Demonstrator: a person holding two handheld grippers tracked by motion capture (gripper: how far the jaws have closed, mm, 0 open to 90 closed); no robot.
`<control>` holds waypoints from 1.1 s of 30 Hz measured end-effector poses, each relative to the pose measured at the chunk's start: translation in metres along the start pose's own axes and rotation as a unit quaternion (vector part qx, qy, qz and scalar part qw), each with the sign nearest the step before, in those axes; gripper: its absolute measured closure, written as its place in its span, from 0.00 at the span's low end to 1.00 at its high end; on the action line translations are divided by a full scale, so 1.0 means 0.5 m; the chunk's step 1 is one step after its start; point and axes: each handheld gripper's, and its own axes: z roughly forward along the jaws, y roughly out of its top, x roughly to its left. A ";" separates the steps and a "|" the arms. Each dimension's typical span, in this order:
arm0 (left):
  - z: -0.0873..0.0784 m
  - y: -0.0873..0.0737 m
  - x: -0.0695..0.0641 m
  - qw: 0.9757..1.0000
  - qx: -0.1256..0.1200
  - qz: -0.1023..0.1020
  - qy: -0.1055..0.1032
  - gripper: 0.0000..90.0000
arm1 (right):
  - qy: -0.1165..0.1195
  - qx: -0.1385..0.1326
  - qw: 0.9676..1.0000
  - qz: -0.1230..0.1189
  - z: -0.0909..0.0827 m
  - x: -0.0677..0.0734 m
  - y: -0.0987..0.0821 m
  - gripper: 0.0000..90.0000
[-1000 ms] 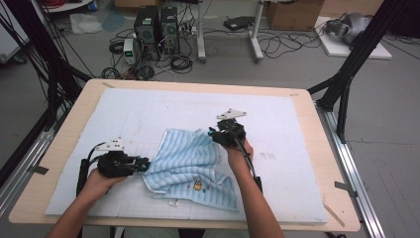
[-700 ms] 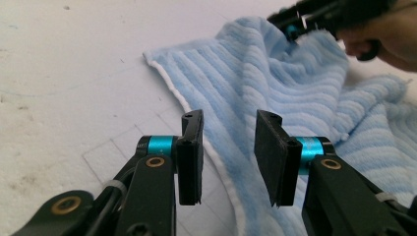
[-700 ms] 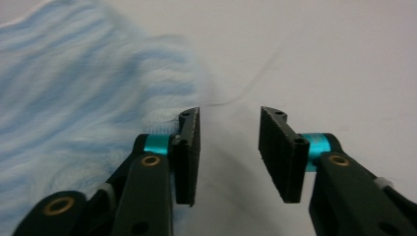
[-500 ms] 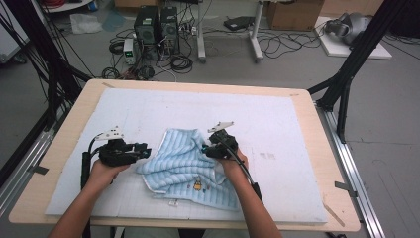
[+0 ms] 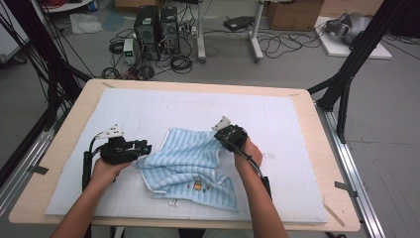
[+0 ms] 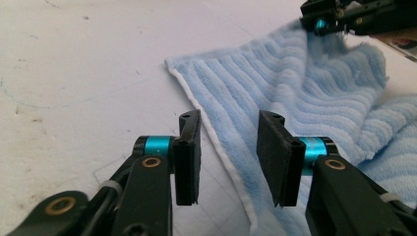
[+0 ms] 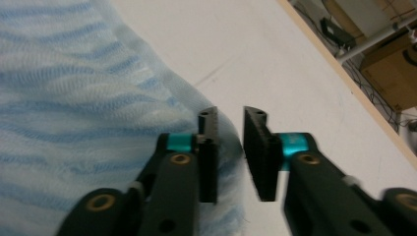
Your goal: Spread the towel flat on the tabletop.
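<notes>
Saw the blue striped towel point(image 5: 188, 163) lying rumpled and half folded on the white mat point(image 5: 148, 109), with more bare mat beyond the towel than on its near side. Held the left gripper point(image 5: 146, 147) low and level at the towel's left edge, clearly lined up for a grab. Had just been opening its jaws, and in the left gripper view point(image 6: 228, 147) found them parted to a middling gap, the towel's white hem point(image 6: 223, 162) running between them but pressed by neither pad. So nothing gripped there yet, by the look of it, only a straddle over the hem. Held the right gripper point(image 5: 222, 141) at the towel's far right corner, where the cloth rose in a peak toward it. Had just been closing those jaws; in the right gripper view point(image 7: 230, 147) found them down to a narrow slot, with a fold of towel point(image 7: 74, 98) bulging against one jaw. Could not tell whether that fold was truly pinched. Judged the two grippers posted at opposite edges of the towel to pull it flat or fold it over.
</notes>
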 end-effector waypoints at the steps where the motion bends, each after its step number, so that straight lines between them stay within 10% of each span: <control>1: 0.002 0.001 0.001 1.000 0.001 -0.001 0.002 0.64 | 0.009 0.001 1.000 0.014 0.002 -0.008 -0.008 0.75; 5: 0.012 0.019 0.009 1.000 -0.004 -0.005 0.011 0.58 | 0.039 -0.028 0.993 0.106 -0.011 -0.044 -0.053 0.65; 10: 0.042 0.051 0.021 1.000 -0.007 -0.006 0.019 0.55 | 0.053 -0.066 0.976 0.203 -0.049 -0.102 -0.108 0.62; 18: 0.145 0.086 0.037 0.999 0.035 0.002 0.024 0.54 | 0.063 -0.078 0.972 0.212 -0.081 -0.098 -0.172 0.56; 28: 0.232 0.089 0.026 0.991 0.102 0.051 0.067 0.56 | 0.077 -0.091 0.969 0.218 -0.094 -0.100 -0.198 0.52; 30: 0.235 0.090 0.017 0.986 0.112 0.103 0.076 0.70 | 0.081 -0.092 0.968 0.219 -0.092 -0.100 -0.197 0.52; 31: 0.235 0.092 0.017 0.986 0.112 0.106 0.061 0.92 | 0.081 -0.093 0.968 0.217 -0.091 -0.100 -0.197 0.52; 33: 0.238 0.102 0.022 0.984 0.125 0.106 0.067 0.96 | 0.084 -0.094 0.968 0.217 -0.090 -0.098 -0.195 0.52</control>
